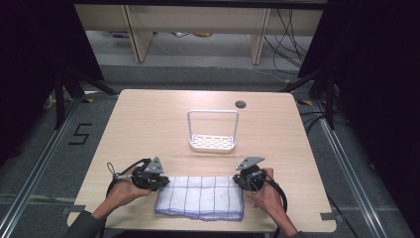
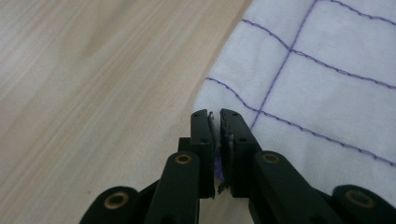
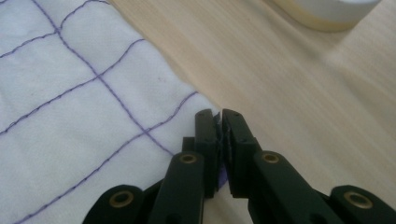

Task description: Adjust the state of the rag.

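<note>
We see a folded white cloth point(image 1: 200, 196) with a purple stitched grid lying flat near the front edge of the light wooden bench point(image 1: 148, 124), between the two hands. The left hand-held gripper point(image 1: 161, 181) sits at the cloth's far left corner, and in the left gripper view point(image 2: 216, 140) its black jaws are pinched together on the edge of that corner, with a thin strip of white and purple fabric caught between the pads. The right hand-held gripper point(image 1: 241, 181) sits at the far right corner, and in the right gripper view point(image 3: 219, 144) its jaws are likewise clamped on the cloth's point(image 3: 70, 116) corner hem, purple thread showing in the narrow gap. Both corners stay low, at or just off the bench surface; we cannot tell whether they are lifted.

Farther back, near the middle of the bench, stands a white rack point(image 1: 213, 131) with a tall hoop frame and a perforated base, well apart from the cloth. A small dark round grommet point(image 1: 240, 104) sits in the bench behind it.
</note>
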Action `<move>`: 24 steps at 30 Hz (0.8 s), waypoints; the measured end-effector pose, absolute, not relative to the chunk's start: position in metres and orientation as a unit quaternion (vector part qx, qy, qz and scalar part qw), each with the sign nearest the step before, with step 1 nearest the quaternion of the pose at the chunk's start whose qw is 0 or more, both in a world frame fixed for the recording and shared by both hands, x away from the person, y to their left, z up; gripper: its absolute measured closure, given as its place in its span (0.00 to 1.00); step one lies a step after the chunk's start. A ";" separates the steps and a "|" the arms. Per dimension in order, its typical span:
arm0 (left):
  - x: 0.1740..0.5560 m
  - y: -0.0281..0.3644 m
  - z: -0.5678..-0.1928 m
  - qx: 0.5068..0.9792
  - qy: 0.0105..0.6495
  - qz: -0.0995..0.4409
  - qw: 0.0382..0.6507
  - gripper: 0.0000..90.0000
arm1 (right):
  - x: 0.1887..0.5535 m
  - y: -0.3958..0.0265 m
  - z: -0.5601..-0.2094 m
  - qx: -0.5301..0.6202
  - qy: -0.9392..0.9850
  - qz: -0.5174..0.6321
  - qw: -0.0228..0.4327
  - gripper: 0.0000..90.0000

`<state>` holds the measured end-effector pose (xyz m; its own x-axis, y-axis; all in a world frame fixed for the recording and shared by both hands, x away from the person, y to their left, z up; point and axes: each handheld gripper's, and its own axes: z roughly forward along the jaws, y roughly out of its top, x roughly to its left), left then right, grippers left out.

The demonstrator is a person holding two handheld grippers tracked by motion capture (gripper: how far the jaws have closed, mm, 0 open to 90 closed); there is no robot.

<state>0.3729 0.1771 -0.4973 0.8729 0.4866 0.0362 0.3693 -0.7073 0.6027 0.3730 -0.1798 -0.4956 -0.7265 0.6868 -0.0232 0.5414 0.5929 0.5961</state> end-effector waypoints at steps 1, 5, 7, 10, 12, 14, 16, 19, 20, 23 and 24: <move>0.364 0.181 -0.498 0.914 0.243 0.092 0.310 0.94 | 0.379 -0.174 -0.495 0.339 0.887 0.282 0.136 0.96; 0.345 0.191 -0.497 0.916 0.235 0.078 0.316 0.95 | 0.392 -0.161 -0.492 0.324 0.893 0.280 0.142 0.96; 0.331 0.196 -0.496 0.917 0.230 0.078 0.317 0.95 | 0.405 -0.146 -0.489 0.307 0.899 0.277 0.146 0.97; 0.310 0.200 -0.494 0.914 0.229 0.068 0.327 0.95 | 0.420 -0.123 -0.489 0.281 0.904 0.279 0.158 0.97; 0.295 0.199 -0.496 0.910 0.230 0.056 0.341 0.95 | 0.428 -0.108 -0.489 0.262 0.913 0.273 0.152 0.97; 0.279 0.195 -0.497 0.907 0.217 0.039 0.359 0.94 | 0.440 -0.083 -0.490 0.230 0.921 0.279 0.143 0.97; 0.274 0.193 -0.499 0.902 0.226 0.032 0.366 0.94 | 0.443 -0.076 -0.491 0.217 0.924 0.280 0.146 0.96; 0.266 0.186 -0.498 0.905 0.214 0.012 0.369 0.91 | 0.451 -0.050 -0.492 0.191 0.931 0.274 0.151 0.95; 0.266 0.186 -0.498 0.905 0.214 0.012 0.369 0.90 | 0.451 -0.050 -0.492 0.191 0.931 0.274 0.151 0.95; 0.270 0.188 -0.492 0.902 0.207 0.020 0.379 0.75 | 0.452 -0.042 -0.488 0.228 0.914 0.300 0.151 0.73; 0.270 0.188 -0.492 0.902 0.207 0.020 0.379 0.70 | 0.452 -0.045 -0.484 0.234 0.913 0.299 0.149 0.68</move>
<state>0.2704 0.1882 -0.4919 0.9138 0.3876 -0.1211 0.3576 -0.6270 0.6921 0.4516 -0.0446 -0.4839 -0.8455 0.5171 -0.1328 0.3387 0.7118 0.6153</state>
